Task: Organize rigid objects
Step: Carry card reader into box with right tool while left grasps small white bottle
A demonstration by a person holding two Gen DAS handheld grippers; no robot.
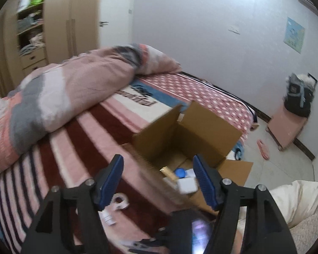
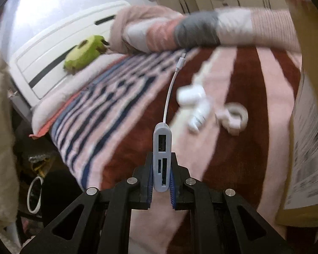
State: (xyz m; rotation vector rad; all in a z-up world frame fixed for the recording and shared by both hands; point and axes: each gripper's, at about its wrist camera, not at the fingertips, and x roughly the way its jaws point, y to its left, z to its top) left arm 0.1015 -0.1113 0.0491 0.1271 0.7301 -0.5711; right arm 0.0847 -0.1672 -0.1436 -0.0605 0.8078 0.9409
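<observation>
My right gripper (image 2: 161,169) is shut on a grey USB hub adapter (image 2: 162,148) with a white cable (image 2: 169,91), held above the striped bed blanket. Two white plastic items (image 2: 196,105) and a roll of tape (image 2: 236,116) lie on the blanket ahead of it. My left gripper (image 1: 158,169) is open and empty, above the near edge of an open cardboard box (image 1: 180,139) on the bed. Inside the box are a blue-capped item (image 1: 180,172), a white block (image 1: 187,185) and a tan stick (image 1: 168,172). The tape roll (image 1: 120,200) shows below the left fingers.
A rolled pink and grey quilt (image 1: 59,97) lies across the bed. A green plush toy (image 2: 84,53) sits by the white headboard (image 2: 53,48). The box side (image 2: 307,148) stands at the right. A pink stool with a bag (image 1: 294,114) stands on the floor by the wall.
</observation>
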